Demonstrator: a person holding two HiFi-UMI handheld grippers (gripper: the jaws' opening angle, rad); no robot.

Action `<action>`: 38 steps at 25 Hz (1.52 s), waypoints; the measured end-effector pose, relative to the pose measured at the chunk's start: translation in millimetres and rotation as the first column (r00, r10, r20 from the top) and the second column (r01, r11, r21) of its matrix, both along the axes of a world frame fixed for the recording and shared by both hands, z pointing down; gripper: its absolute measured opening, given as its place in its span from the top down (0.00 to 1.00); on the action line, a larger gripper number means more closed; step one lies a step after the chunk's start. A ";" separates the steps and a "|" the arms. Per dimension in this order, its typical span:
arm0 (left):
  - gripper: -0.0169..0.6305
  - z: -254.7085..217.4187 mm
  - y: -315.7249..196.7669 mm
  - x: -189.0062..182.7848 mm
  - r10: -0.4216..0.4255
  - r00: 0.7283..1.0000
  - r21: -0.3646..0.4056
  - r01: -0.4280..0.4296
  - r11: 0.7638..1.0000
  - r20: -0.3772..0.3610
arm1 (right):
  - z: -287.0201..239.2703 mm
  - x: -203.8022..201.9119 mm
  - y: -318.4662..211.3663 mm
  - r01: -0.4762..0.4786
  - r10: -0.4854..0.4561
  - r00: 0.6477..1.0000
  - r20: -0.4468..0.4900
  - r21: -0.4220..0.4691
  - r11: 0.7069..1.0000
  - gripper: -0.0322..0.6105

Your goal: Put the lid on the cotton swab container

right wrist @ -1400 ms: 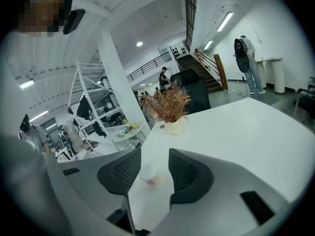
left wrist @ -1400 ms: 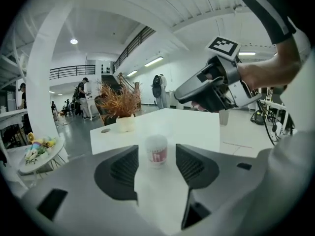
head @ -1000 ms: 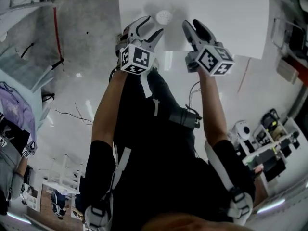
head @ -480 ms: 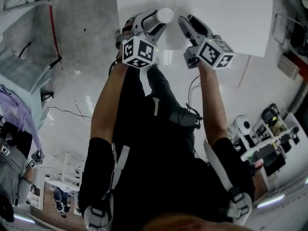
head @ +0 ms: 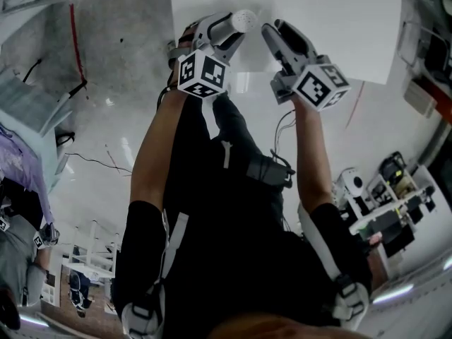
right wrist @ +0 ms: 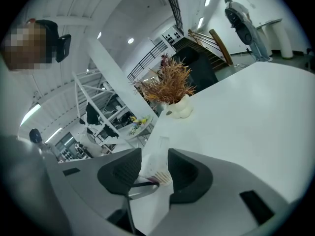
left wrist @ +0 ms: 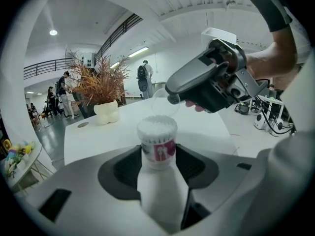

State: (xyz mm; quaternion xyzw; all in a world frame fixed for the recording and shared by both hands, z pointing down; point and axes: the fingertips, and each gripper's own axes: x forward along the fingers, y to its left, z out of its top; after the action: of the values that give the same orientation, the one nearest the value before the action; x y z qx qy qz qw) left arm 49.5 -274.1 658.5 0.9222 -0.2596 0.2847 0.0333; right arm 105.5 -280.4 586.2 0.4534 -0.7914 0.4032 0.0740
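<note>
A pink label (left wrist: 160, 151) with a small white figure is seen on the side of the small round cotton swab container (left wrist: 157, 134), which is packed with white swab tips. The print on the label is too small to be read. 1 cube with black-and-white square markers (head: 203, 75) is carried on the left gripper (head: 229, 28) and 1 more (head: 319, 87) on the right gripper (head: 272, 35); only patterns are shown there, no writing.

The container is stood upright between the 2 black pads of the left gripper, which are set wide. The jaws are closing, and the pads are seen against its 2 sides. Its top is uncovered. Its base is hidden by the gripper body, so it cannot be told whether it rests on the white table (head: 339, 20); in the head view it is placed over the table's near edge.

The clear round plastic lid (left wrist: 163, 102) is clamped edge-on in the narrow gap between the right gripper's jaws. In the left gripper view it is held just above and behind the container's open top, apart from it
</note>
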 end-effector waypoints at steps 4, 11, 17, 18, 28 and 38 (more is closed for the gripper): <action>0.64 -1.5 -1.0 3.0 0.003 1.000 -0.008 -0.003 1.000 -0.002 | -10.5 -10.9 -0.4 0.066 -0.067 0.998 0.008 0.013 0.998 0.69; 0.64 -4.4 -1.6 6.6 0.003 1.000 -0.011 -0.003 1.000 0.007 | -11.3 -33.2 -1.2 0.162 -0.162 0.987 0.006 -0.001 0.987 0.71; 0.64 -7.1 0.0 10.8 0.017 1.000 -0.010 -0.017 1.000 0.008 | -3.8 -38.3 -2.0 0.185 -0.186 0.982 -0.019 -0.032 0.982 0.74; 0.64 -6.3 0.1 9.4 0.020 1.000 -0.010 -0.020 1.000 0.007 | -1.9 -40.2 -2.6 0.184 -0.186 0.982 -0.030 -0.035 0.982 0.74; 0.64 -1.0 -0.1 4.9 0.028 1.000 -0.013 -0.028 1.000 0.006 | 10.8 -49.7 -4.3 0.248 -0.238 0.925 -0.295 -0.004 0.969 0.77; 0.64 1.5 0.2 3.0 0.025 1.000 -0.021 -0.025 0.999 0.001 | 16.6 -59.2 0.5 0.371 -0.317 0.797 -0.515 0.003 0.928 0.77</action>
State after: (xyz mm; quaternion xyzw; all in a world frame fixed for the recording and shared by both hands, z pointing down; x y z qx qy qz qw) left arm 52.5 -273.8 660.0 0.9248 -0.2449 0.2886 0.0391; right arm 46.3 -280.0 602.8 0.3946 -0.8330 0.2084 0.3271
